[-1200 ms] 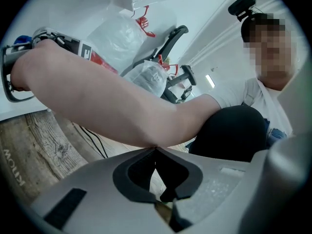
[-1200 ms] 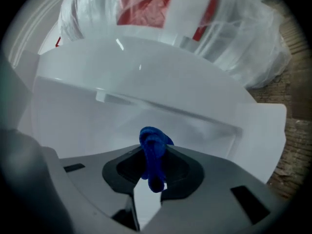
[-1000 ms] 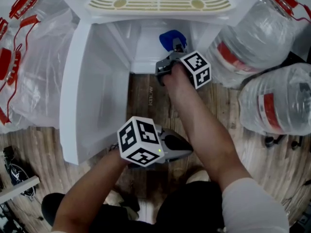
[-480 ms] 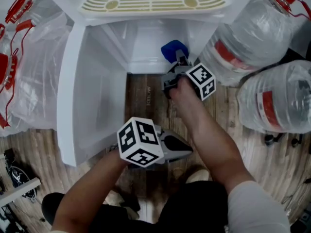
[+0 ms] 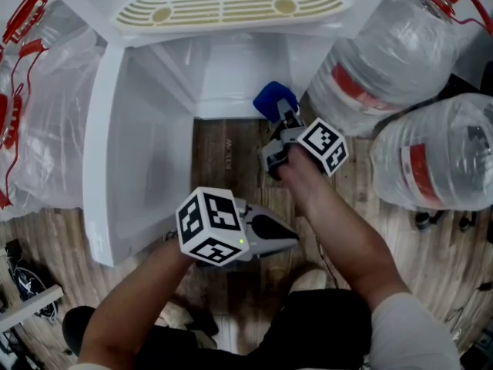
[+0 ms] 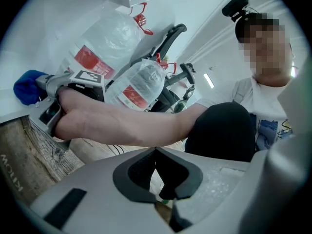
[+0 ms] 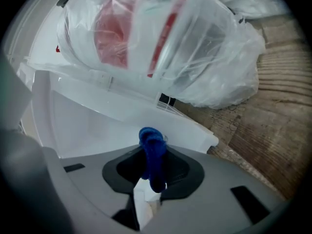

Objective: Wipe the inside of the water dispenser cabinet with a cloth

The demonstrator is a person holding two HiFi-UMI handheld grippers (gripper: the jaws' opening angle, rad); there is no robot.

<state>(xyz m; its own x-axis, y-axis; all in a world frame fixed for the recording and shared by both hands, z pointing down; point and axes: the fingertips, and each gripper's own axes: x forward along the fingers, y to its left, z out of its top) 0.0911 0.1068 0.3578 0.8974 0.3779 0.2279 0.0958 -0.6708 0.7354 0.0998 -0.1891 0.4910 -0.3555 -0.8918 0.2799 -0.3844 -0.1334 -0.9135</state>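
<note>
One fuzzy, bunched blue cloth (image 7: 152,150) is clamped in the right hand-held gripper (image 7: 152,182); left hand-held gripper (image 6: 156,152) shows jaws together, empty.

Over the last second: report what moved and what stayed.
The right gripper, tongs clamped on the blue cloth, drew back toward the cabinet opening, cloth with it. Nothing was released. The left gripper stayed low, shut and empty; the water bottles stayed put.

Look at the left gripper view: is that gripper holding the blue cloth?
No, the left gripper has its jaws shut on nothing; the blue cloth is pinched in the right gripper.
</note>
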